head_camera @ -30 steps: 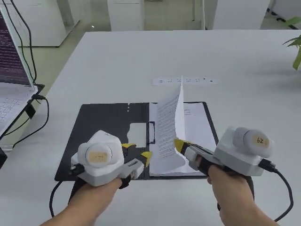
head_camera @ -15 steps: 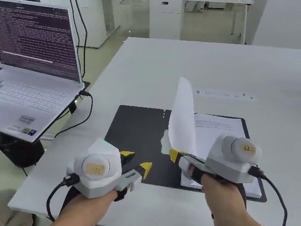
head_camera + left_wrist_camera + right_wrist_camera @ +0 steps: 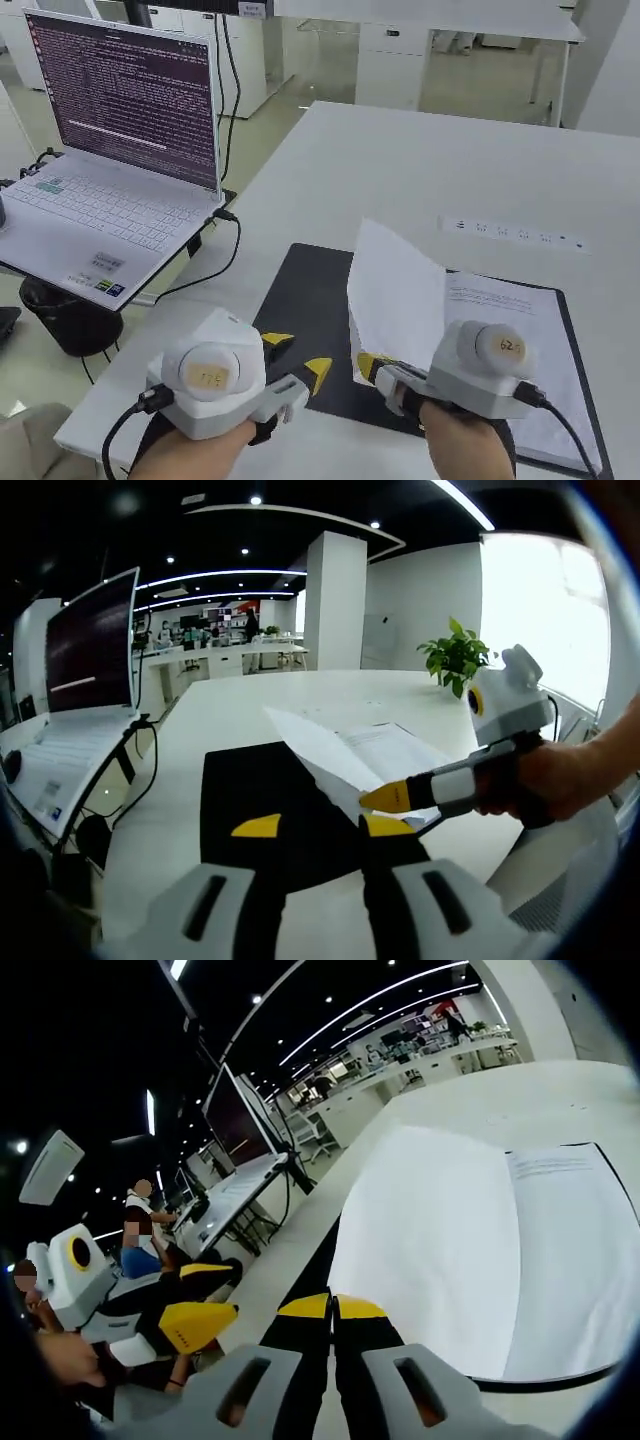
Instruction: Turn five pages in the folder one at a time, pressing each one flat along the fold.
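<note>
A black folder lies open on the white table, with a stack of printed pages on its right half. My right gripper is shut on the lower corner of one page and holds it lifted, leaning left over the fold. In the right gripper view the yellow jaws meet on that page at its near edge. My left gripper hovers open over the folder's near left corner, close beside the right one, holding nothing. From the left gripper view, the lifted page rises ahead of the open left gripper.
An open laptop with cables stands on a lower stand to the left of the table. A white power strip lies beyond the folder. A potted plant stands at the table's far side.
The right gripper has carried the held page further left, from upright to leaning over the fold. The head camera has swung left, bringing in the laptop. The left gripper stays open.
</note>
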{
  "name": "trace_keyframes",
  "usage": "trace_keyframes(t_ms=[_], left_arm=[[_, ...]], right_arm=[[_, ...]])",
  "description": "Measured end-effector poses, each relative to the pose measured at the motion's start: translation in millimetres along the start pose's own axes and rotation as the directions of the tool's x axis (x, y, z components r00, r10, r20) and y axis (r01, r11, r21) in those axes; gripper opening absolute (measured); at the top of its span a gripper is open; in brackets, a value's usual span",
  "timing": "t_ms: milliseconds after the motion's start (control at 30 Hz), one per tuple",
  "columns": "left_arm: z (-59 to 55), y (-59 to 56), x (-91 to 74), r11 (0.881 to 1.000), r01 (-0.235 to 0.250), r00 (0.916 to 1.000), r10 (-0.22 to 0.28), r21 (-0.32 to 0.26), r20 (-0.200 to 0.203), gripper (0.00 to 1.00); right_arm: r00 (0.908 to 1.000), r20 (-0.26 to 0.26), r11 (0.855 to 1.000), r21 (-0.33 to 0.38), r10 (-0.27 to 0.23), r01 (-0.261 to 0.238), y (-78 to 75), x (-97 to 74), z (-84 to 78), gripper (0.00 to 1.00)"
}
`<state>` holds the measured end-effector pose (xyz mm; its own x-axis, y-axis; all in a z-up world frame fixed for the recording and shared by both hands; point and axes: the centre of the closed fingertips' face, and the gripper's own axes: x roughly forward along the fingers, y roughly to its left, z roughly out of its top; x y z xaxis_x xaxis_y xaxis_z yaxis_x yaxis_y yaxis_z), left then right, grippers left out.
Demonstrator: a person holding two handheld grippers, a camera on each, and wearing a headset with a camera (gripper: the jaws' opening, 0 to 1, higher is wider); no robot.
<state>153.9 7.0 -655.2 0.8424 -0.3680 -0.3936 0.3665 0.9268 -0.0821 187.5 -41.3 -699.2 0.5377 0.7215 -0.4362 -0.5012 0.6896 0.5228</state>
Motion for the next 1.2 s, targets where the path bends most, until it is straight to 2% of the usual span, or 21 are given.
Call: trace_keyframes(t_ms=[167, 333, 433, 467, 800, 1067, 1200], left_arm=[[-2.5, 3.4, -3.4, 1.0, -0.006, 1.0, 0.006, 0.008, -0.005, 0.28], [-6.5, 8.6, -5.5, 1.0, -0.024, 0.9996, 0.024, -0.011, -0.011, 0.27], [-4.5, 11.7, -5.8, 0.999, -0.039, 0.9992, 0.039, -0.016, -0.005, 0.27], [-7.0, 14.7, -5.7, 0.998, -0.055, 0.9983, 0.055, -0.019, -0.019, 0.26], [-12.5, 23.4, -2.6, 0.995, -0.086, 0.9961, 0.085, -0.046, -0.025, 0.25], [-21.7, 30.0, 1.2, 0.992, -0.113, 0.9925, 0.11, -0.057, -0.053, 0.23], [-24.9, 31.7, 2.3, 0.991, -0.119, 0.9915, 0.116, -0.054, -0.06, 0.22]], right_arm=[[0.9993, -0.038, 1.0, -0.021, -0.003, 0.002, 2.4, 14.6, -8.7, 0.0], [0.9962, -0.087, 1.0, -0.005, 0.007, -0.007, 5.4, 30.8, -18.7, 0.0], [0.9936, -0.113, 1.0, -0.019, 0.004, -0.006, 6.8, 39.5, -24.4, 0.0], [0.9924, -0.123, 1.0, -0.011, 0.009, -0.01, 6.9, 43.7, -27.4, 0.0], [0.9831, -0.183, 1.0, -0.002, -0.015, 0.015, -0.8, 69.4, -50.2, 0.0], [0.9833, -0.18, 0.999, 0.02, -0.025, 0.029, -3.4, 73.0, -55.9, 0.0], [0.9838, -0.178, 1.0, 0.008, -0.023, 0.025, -3.0, 74.8, -58.2, 0.0]])
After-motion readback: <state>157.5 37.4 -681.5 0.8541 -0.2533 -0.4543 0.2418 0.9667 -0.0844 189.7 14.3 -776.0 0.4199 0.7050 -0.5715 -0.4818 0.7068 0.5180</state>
